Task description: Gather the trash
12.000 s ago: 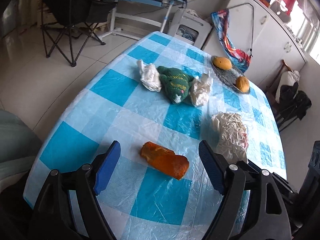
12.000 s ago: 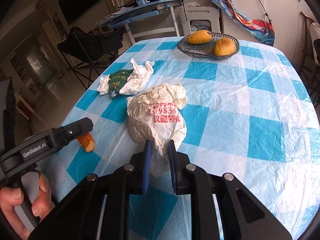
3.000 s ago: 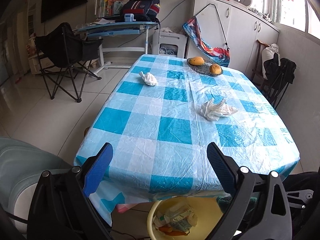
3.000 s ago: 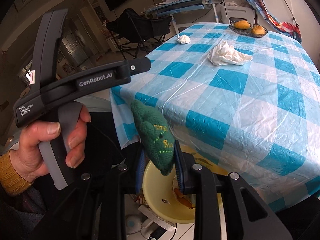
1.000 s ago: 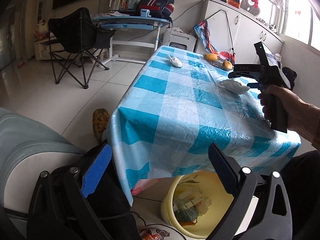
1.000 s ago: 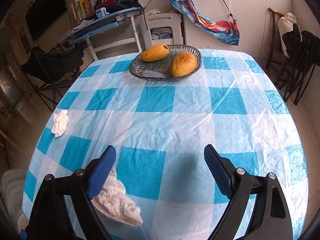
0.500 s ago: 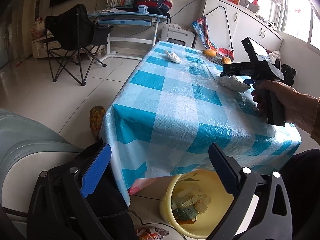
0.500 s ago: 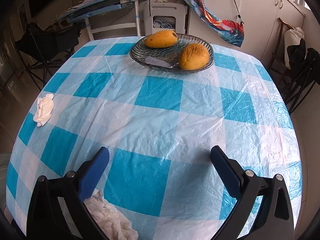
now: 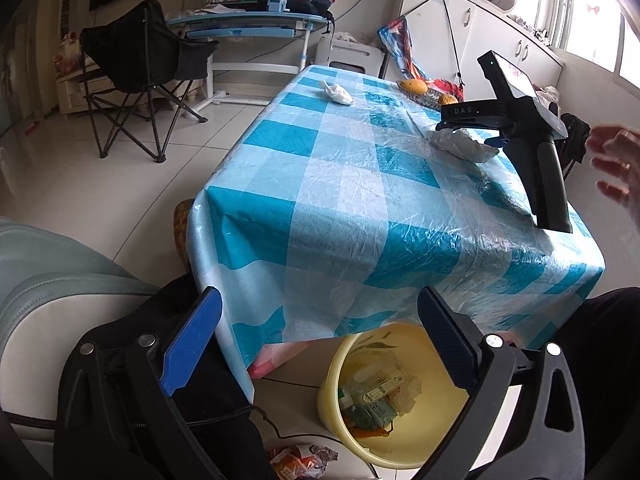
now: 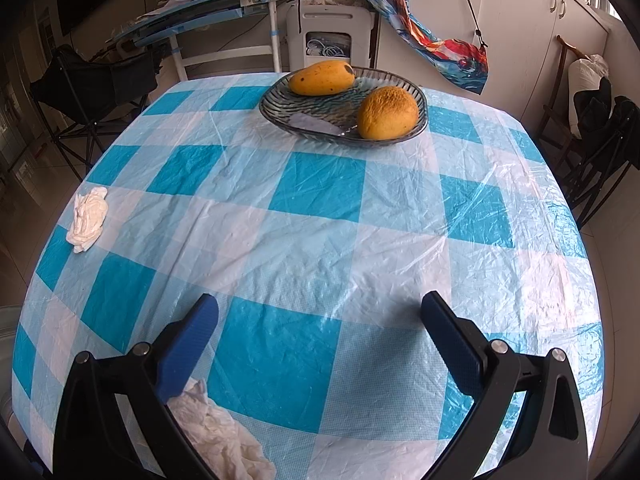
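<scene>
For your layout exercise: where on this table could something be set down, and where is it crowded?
Free: the checked middle of the table, between the glass fruit bowl at the far end, the small tissue wad at the left edge and the near tissue. Crowded: the near-left corner, where that tissue lies under the open right tongs.

- The table (image 10: 320,240) wore a glossy, creased plastic cover in blue and white checks.
- The crumpled tissue (image 10: 89,219) near the fruit bowl looked soft, matt paper.
- The fruit bowl (image 10: 416,128) was ribbed, shiny glass.
- The bin (image 9: 332,380) under the table was smooth yellow plastic.
- The floor (image 9: 80,176) beside the table was glossy tile.
</scene>
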`<state>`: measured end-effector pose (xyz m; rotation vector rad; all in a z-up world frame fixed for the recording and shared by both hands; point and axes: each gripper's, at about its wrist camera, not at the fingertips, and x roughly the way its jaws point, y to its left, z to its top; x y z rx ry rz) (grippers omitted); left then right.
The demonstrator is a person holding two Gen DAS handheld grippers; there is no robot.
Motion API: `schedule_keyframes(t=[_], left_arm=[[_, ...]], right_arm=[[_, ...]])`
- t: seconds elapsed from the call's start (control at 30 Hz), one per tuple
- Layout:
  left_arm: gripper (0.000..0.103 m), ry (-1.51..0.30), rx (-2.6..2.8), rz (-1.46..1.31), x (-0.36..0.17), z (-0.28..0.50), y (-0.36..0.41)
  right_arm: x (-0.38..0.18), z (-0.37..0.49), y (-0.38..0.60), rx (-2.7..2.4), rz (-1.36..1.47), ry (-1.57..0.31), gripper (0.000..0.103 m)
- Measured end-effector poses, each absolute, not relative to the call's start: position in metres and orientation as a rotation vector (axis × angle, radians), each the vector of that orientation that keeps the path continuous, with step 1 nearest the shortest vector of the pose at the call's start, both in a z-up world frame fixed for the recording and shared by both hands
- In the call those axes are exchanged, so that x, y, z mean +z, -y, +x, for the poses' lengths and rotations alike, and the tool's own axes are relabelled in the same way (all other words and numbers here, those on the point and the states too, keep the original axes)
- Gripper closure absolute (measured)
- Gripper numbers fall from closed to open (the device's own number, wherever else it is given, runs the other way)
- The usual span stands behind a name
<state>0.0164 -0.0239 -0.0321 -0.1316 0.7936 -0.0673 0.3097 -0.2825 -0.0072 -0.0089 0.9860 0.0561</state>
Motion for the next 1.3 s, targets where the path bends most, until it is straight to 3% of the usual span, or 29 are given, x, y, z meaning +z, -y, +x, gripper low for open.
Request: schedule_keyframes(t=[0.67, 0.97, 1.3], left_arm=[[0.008, -0.779, -0.076, -0.175, -0.029, 0.012, 0.018], [0.008, -0.664, -0.116, -0.253, -0.019, 0.007, 0.007], [0.008, -0.717, -0.124, -0.251, -0.026, 0.014, 0.011]], right_arm=[[-0.007, 0.309, 0.282, 0.056, -0.009, -0.986, 0.006], [-0.007, 0.31, 0.282, 0.056, -0.009, -0.986, 0.006], [-0.007, 0.31, 0.282, 0.056, -0.009, -0.986, 0.006]])
